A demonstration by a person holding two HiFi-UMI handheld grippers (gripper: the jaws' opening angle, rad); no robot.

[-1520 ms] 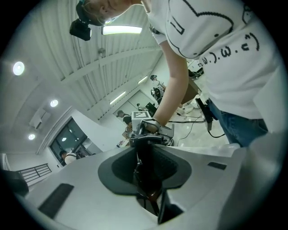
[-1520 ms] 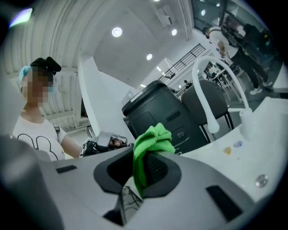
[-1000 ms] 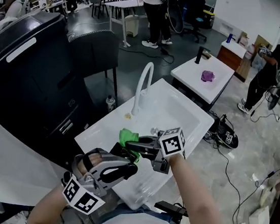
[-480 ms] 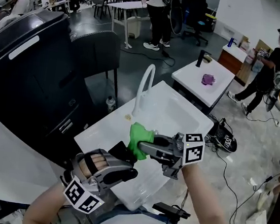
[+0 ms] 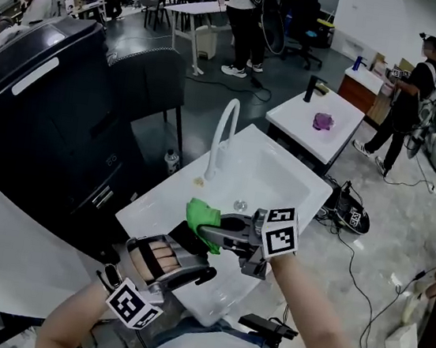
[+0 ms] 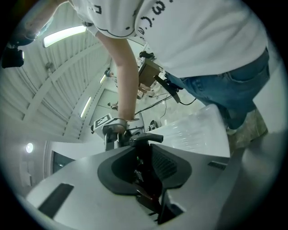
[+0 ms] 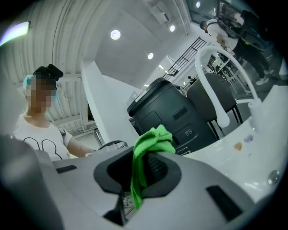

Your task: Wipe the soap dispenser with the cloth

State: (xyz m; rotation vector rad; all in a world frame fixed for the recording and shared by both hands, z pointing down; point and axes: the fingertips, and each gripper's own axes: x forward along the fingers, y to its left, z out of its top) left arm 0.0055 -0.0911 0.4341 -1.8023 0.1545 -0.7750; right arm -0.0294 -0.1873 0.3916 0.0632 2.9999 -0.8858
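Over the near end of the white sink counter [image 5: 149,204] my two grippers meet, and from the head view much of what matters is hard to read. The soap dispenser [image 6: 145,138] shows there only as a dark lump between the tools. The left gripper view gives me its black pump head and a dark body sunk between the pads, with the lower part lost in shadow. Whether the cloth [image 5: 199,213] touches the dispenser I cannot tell. From above the two overlap, and the left gripper view shows only the other tool's body behind the pump head.

The left gripper [image 5: 190,251] has its jaws drawn close, a narrow gap between them, clamped on the dispenser. The right gripper [image 5: 209,232] points leftward with its jaws pinched on the green cloth, which bunches above the tips and hangs a tail down between them.

Open basin lies beyond the grippers, and the white faucet [image 5: 223,134] stands at the counter's far left edge, well apart. A black cabinet [image 5: 50,115] crowds the left side. Grey floor [image 5: 410,226] strewn with cables lies along the right.
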